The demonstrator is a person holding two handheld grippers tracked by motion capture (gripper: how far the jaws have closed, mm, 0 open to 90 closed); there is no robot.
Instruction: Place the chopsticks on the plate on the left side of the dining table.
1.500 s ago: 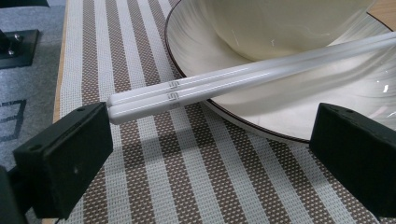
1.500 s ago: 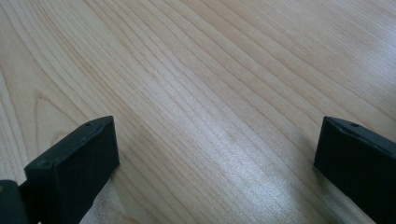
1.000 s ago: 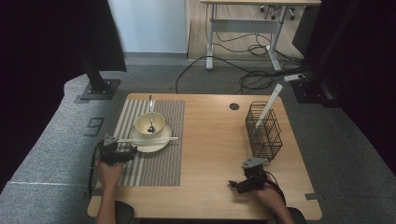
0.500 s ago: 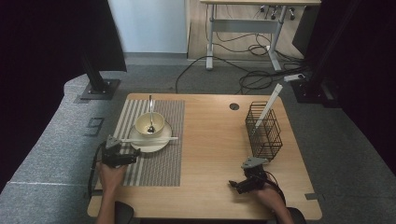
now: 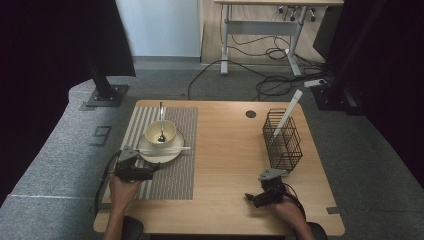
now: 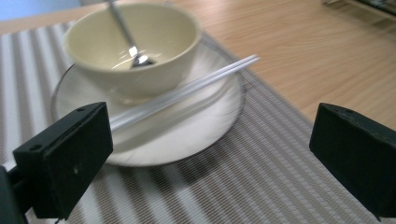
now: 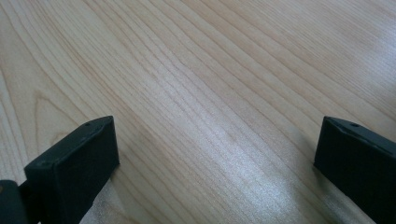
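The desk [image 5: 225, 165] spans the middle of the high view, with a striped mat [image 5: 175, 165] on its left half and a wire basket [image 5: 282, 140] at right holding one white stick [image 5: 289, 107]. On the mat sits a plate [image 5: 161, 152], on it a bowl [image 5: 160, 132] with a spoon [image 5: 161, 120], and a pale chopstick [image 6: 187, 88] lies across the plate's near rim, touching the bowl's foot. The left tool [image 6: 210, 154], jaws wide apart and empty, faces that chopstick from just beside the plate; nothing is grasped yet. The right tool [image 7: 215, 163] hangs open over bare wood, lower right. Picking up appears still ahead.
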